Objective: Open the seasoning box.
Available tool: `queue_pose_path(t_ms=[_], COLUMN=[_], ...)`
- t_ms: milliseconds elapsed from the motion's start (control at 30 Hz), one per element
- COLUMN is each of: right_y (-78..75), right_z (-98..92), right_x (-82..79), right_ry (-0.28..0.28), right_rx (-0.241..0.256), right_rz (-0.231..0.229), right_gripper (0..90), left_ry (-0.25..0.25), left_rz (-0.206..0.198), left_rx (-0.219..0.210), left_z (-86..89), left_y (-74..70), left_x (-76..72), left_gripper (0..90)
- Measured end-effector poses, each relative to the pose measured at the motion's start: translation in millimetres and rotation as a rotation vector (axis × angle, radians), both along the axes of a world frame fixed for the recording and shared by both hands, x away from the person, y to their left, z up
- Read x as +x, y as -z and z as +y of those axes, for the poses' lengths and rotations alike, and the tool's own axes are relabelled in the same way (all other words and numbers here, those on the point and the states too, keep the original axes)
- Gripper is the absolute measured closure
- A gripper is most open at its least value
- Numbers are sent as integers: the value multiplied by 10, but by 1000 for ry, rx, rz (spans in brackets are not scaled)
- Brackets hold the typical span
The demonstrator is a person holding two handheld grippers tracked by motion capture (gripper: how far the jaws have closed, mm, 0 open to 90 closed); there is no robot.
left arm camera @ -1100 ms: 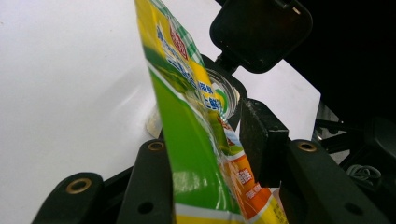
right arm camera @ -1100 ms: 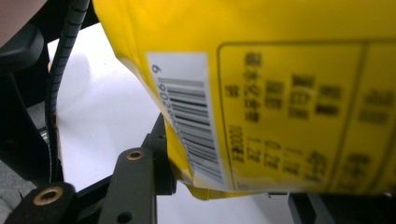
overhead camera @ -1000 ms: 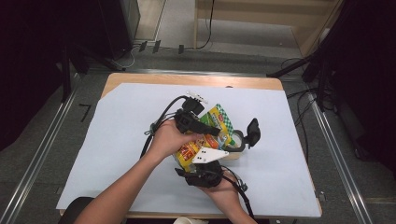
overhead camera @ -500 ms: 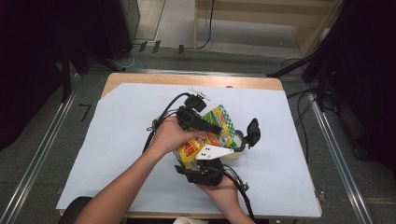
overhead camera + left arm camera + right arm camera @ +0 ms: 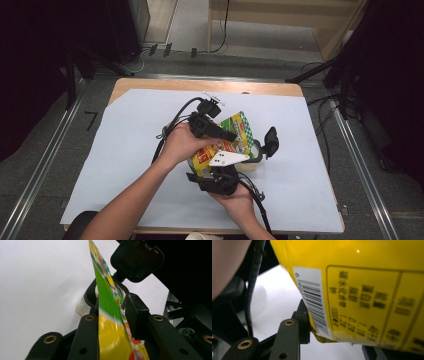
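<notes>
A yellow and green snack bag is held above the middle of the table between both grippers. My left gripper comes in from the left and is shut on the bag's upper part. In the left gripper view the bag stands edge-on, pinched between the two jaws of that gripper. My right gripper, with its grey plate on top, holds the bag's lower end from the near side. In the right gripper view the bag's barcode corner sits between the jaws; the right jaw is mostly hidden behind the bag.
A black holder with a flat pad and a ring around a clear cup stands just right of the bag. A white sheet covers the wooden table. Cables trail from both grippers.
The left hand and its gripper have shifted slightly away from the person, tilting the bag a little. The right gripper has stayed on the bag's lower end.
</notes>
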State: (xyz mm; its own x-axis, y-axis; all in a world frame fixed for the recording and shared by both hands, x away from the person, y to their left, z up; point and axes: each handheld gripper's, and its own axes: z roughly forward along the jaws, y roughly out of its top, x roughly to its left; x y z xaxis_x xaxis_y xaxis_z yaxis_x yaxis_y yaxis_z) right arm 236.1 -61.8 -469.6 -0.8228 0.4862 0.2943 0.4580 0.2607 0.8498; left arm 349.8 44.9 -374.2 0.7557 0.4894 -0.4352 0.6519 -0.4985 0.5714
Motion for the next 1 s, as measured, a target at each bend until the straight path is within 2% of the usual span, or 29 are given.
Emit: queue_pose_path(t_ms=[100, 233, 300, 400, 467, 500, 600, 667, 767, 867, 1000], right_y=[-8, -22, -25, -41, -32, -28, -14, -11, -14, -17, -38], right_z=[-52, -42, -32, 3, 23, 28, 54, 60, 81, 89, 79], right_x=[40, 33, 27, -3, 9, 16, 33, 36, 19, 11, 18], right_ry=[7, 3, -4, -7, -14, -19, -36, -41, -43, -26, -22], right_rx=[36, 38, 37, 16, 2, -10, -37, -34, -61, -113, -118], right_rz=[27, 13, 10, 0, 1, -2, -5, -4, -22, -47, -45], right_gripper=[635, 631, 630, 620, 610, 605, 559, 534, 526, 624, 646], left_ry=[2, -6, -8, -4, 1, 4, 16, 16, 12, 13, 10], left_rz=[13, 13, 26, 15, -17, -47, -78, -83, -82, -84, -86], left_rx=[-2, 4, 10, 22, 34, 45, 51, 51, 52, 52, 39], left_z=[27, 77, 98, 107, 92, 79, 49, 45, 32, 17, 26], left_y=[-5, -37, -46, -43, -34, -32, -44, -52, -63, -71, -78], left_x=[-3, -30, -39, -47, -58, -67, -94, -100, -111, -119, -113], left_gripper=[705, 701, 707, 733, 770, 793, 848, 856, 870, 875, 860])
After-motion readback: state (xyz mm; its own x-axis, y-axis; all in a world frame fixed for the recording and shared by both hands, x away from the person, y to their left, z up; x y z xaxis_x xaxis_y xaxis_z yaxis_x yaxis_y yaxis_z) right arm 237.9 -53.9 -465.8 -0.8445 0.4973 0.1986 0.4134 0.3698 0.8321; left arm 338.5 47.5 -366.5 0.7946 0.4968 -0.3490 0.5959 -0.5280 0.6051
